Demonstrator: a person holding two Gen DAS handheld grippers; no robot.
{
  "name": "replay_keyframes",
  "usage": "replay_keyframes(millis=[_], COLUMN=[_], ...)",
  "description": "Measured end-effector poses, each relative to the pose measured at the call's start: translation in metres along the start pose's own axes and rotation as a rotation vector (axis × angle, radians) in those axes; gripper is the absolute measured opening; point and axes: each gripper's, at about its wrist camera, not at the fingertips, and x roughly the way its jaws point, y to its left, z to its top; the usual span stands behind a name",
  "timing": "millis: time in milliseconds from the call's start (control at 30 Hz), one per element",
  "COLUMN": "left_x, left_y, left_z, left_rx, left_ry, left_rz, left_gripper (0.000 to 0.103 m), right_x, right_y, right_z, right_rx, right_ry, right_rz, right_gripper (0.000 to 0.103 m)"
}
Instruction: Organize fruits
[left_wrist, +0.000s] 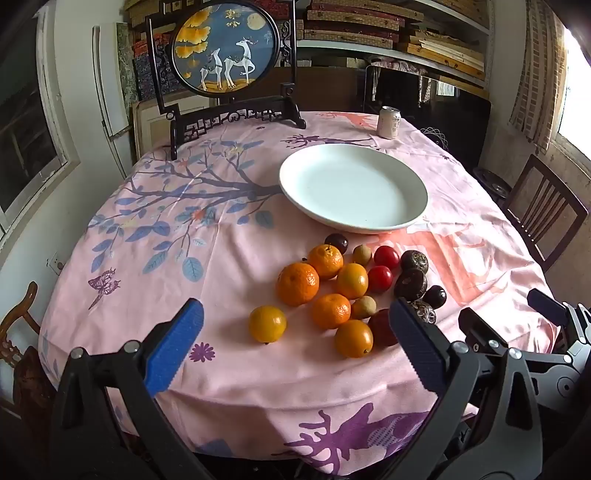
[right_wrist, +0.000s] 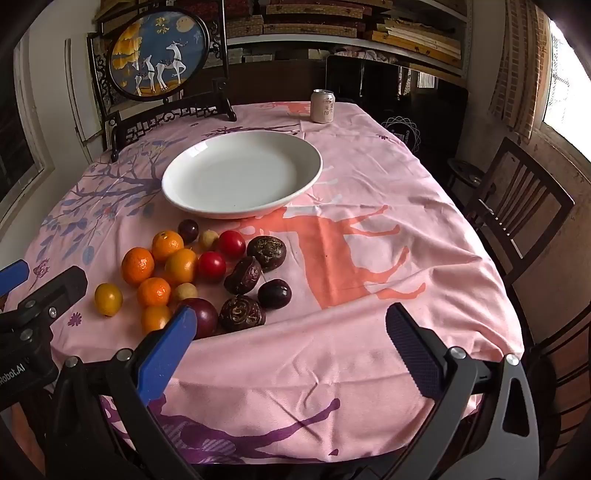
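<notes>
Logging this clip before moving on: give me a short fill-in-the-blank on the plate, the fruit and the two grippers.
1. The white plate holds ____ fruit.
2. The fruits lie on the ____ tablecloth.
3. The left gripper and right gripper both have their jaws ____.
4. Behind the plate, near the far table edge, stands a drink ____.

Missing words: no; pink; open; can
</notes>
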Motion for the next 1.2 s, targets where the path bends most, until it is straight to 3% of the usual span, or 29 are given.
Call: replay_keyframes(millis=[1200], left_x=[0.0000], left_y=[-0.0004], left_z=[-0.0001], left_rx=[0.006], left_ry=[-0.001], left_rz=[0.007], left_gripper=[0.101], right_x=[0.0001], right_y=[0.0024], right_z=[-0.0010], right_rx=[0.001], right_ry=[0.000], right_rz=[0.005], right_gripper=[0.102])
